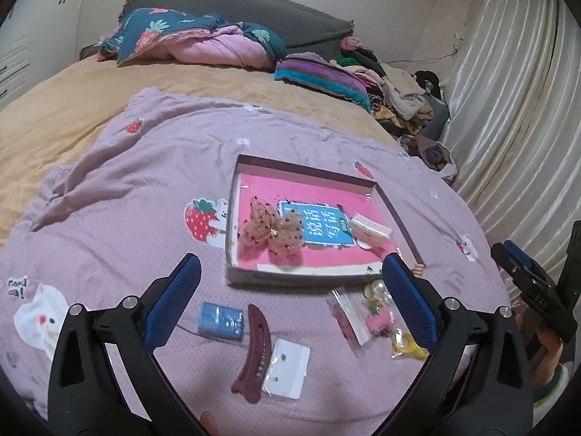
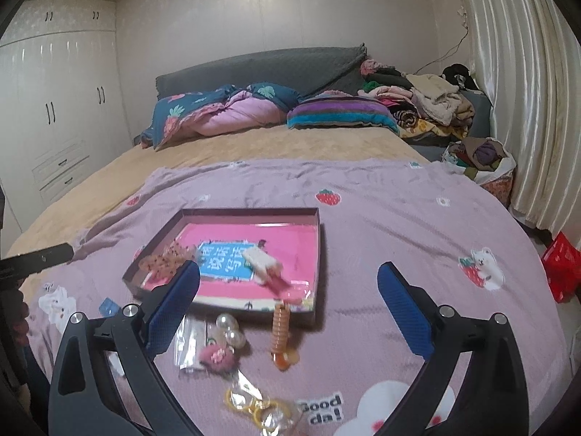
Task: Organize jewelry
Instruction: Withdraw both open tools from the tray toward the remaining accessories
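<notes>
Both the left gripper [image 1: 290,298] and right gripper [image 2: 288,301] hover wide open and empty, level above the lilac blanket [image 1: 138,181], near the tray [image 1: 394,210] holding a lace bow [image 1: 272,232].

The blanket [image 1: 145,189] is lilac with red strawberries. The box [image 1: 232,276] holds a pink book [image 1: 326,258] with a blue label. The bow [image 1: 272,230] is peach with dark dots. The hair clip [image 1: 254,352] is maroon.
</notes>
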`<state>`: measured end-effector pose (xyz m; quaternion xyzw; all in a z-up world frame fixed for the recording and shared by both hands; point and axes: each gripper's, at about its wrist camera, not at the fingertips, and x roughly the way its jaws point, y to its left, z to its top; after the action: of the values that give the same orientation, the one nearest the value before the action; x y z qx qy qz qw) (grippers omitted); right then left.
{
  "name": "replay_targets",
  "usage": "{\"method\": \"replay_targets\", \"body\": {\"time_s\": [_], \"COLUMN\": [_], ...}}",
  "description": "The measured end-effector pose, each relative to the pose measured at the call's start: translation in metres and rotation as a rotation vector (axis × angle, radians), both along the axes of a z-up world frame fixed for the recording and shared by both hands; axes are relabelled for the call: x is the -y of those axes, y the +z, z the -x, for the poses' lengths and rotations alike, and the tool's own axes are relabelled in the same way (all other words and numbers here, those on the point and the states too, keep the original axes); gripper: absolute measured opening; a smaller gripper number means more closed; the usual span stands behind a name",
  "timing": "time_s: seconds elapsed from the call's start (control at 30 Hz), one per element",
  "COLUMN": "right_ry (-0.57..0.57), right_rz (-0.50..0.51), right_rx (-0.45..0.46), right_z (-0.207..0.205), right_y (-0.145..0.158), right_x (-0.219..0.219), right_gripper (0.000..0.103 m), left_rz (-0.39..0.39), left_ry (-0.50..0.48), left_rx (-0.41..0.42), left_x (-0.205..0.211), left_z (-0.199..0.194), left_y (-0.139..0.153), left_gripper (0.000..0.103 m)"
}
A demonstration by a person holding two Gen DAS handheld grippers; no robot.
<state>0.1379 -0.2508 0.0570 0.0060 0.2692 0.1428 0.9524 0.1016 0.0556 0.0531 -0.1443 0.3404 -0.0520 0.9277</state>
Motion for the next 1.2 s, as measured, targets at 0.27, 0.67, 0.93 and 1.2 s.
{"method": "replay_targets", "body": {"time_s": [0.27,0.67,0.93,1.2], "right_ry": [0.013,0.079,0.118,0.096], "right_rz": [0.007,0.051,0.103,0.102], "right_rx": [-0.032,-0.067,-0.099,-0.147], "right_z": [0.020,0.052,0.064,0.057], "right_y": [-0.012,-0.020,-0.032,-0.052], "right_x": [0.004,-0.012,-0.026,-0.027], "right_gripper": [0.098,0.098,0.098,0.098], "left_rz": [-0.028,-0.048,-0.032,-0.031], "left_ry": [-0.010,-0.005,0.014,0.001], "left_rx": [-0.025,-0.036,-0.074,-0.148], "left_x": [0.008,0.006,-0.010,-0.013], "left_z": [0.013,0.036,0.047,0.050], "left_y": [-0.008,-0.013,-0.030,-0.062], "left_gripper": [0.093,0.093,0.093,0.093]}}
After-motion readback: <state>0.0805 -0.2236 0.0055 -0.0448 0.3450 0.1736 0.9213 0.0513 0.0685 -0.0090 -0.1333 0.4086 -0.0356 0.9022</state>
